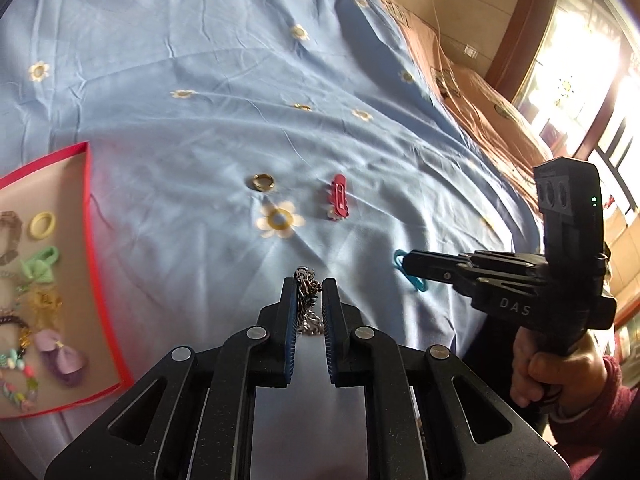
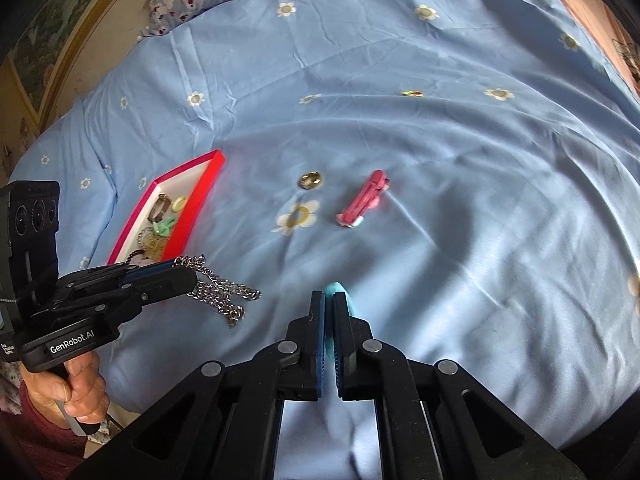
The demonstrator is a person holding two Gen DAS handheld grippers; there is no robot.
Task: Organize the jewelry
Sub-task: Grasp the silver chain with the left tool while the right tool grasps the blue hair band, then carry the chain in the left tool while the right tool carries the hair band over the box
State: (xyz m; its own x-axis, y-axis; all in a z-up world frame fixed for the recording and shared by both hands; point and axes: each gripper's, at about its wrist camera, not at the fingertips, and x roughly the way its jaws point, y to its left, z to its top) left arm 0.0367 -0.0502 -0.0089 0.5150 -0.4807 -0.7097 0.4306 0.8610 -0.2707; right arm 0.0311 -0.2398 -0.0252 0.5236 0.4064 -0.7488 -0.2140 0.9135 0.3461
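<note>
On a bed spread with a blue flowered sheet [image 1: 200, 60], 2 hand-held grippers each carry a piece of jewelry at once. The left hand-held gripper [image 1: 310, 296] is clamped on a bunched silver chain [image 2: 224, 292], whose loose loops hang below the jaws and trail toward the sheet. The right hand-held gripper [image 2: 329, 312] is closed tight on a turquoise clip [image 2: 336, 290], only its rounded end showing past the fingertips.

The destination appears to be the red-rimmed tray [image 1: 86, 184], which already holds hair ties, bows and bracelets. It lies to the left of both grippers and slightly ahead, its long axis running away from the person. The left hand-held gripper is the nearer of the 2: in the right wrist view its tip sits just beside the tray's near end, so the chain likely needs only a short leftward carry before release. The right hand-held gripper is well apart from the tray, with the left one between it and the rim, so the clip would probably have to wait or pass over.

Still on the sheet, ahead of both grippers, lie a gold ring [image 1: 263, 182] and a red hair clip [image 1: 339, 196], near each other. The hair clip's long axis points roughly away from the person in the left wrist view.
</note>
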